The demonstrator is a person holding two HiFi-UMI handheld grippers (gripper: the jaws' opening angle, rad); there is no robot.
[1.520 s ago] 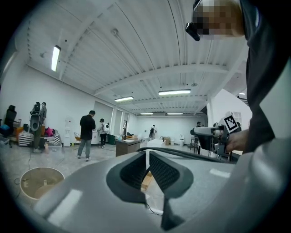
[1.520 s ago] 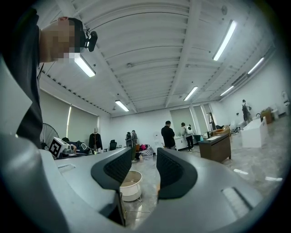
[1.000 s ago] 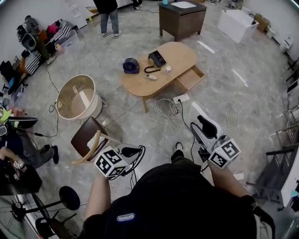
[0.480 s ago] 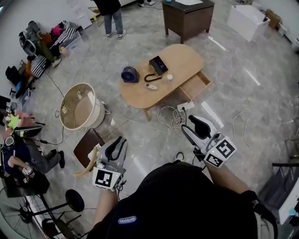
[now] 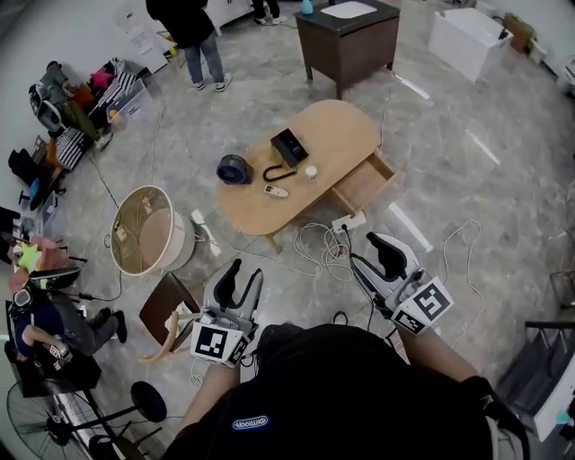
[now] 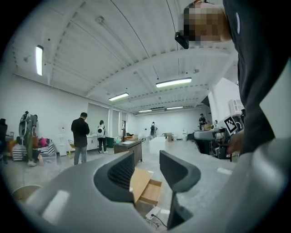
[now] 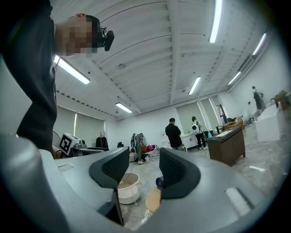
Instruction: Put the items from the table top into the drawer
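Observation:
The oval wooden table carries a round blue device, a black telephone-like box, a white remote and a small white cup. Its drawer stands pulled open on the right side. Both grippers are held low in front of the person, well short of the table. My left gripper is open and empty, and the drawer shows between its jaws. My right gripper is open too; its jaws have just been opening with nothing between them.
A round white basket and a wooden chair stand left of the grippers. A power strip with loose cables lies on the floor before the table. A dark cabinet, a white box and a standing person are beyond.
The left gripper has turned from lying sideways to pointing forward at the table. Both grippers and the person have moved along the floor; the table now sits further left in view.

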